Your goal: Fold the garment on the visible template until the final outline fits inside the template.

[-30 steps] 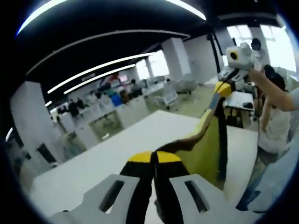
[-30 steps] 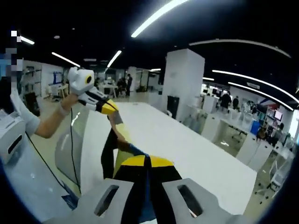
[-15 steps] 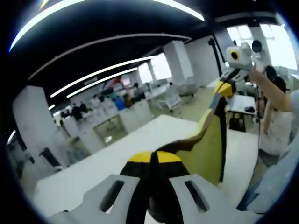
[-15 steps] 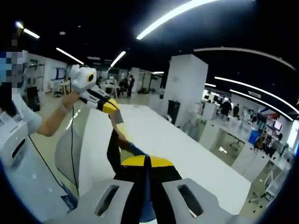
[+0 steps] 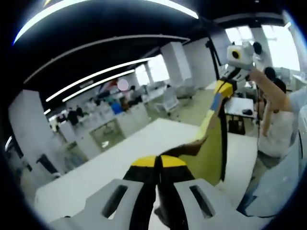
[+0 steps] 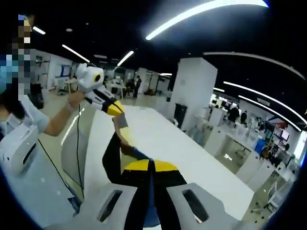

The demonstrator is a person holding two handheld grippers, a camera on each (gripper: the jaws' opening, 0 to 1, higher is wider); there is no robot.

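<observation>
A yellow, black and blue garment (image 5: 211, 148) hangs stretched in the air between my two grippers, above a long white table (image 5: 120, 158). My left gripper (image 5: 159, 164) is shut on one corner of the garment. In the left gripper view the right gripper (image 5: 225, 86) holds the other end up high at the upper right. In the right gripper view my right gripper (image 6: 150, 166) is shut on the garment (image 6: 115, 158), and the left gripper (image 6: 112, 108), in a person's hand, pinches the far end. No template outline is visible on the table.
The white table (image 6: 182, 153) runs away under the garment. A person (image 5: 278, 120) stands at its right edge in the left gripper view. Office desks, chairs and white pillars (image 6: 192, 91) fill the room behind. A grey-white machine (image 6: 19, 148) stands near the person.
Both grippers have lifted slightly with the garment still stretched between them; the views tilted a little. Both stay shut on the cloth.
</observation>
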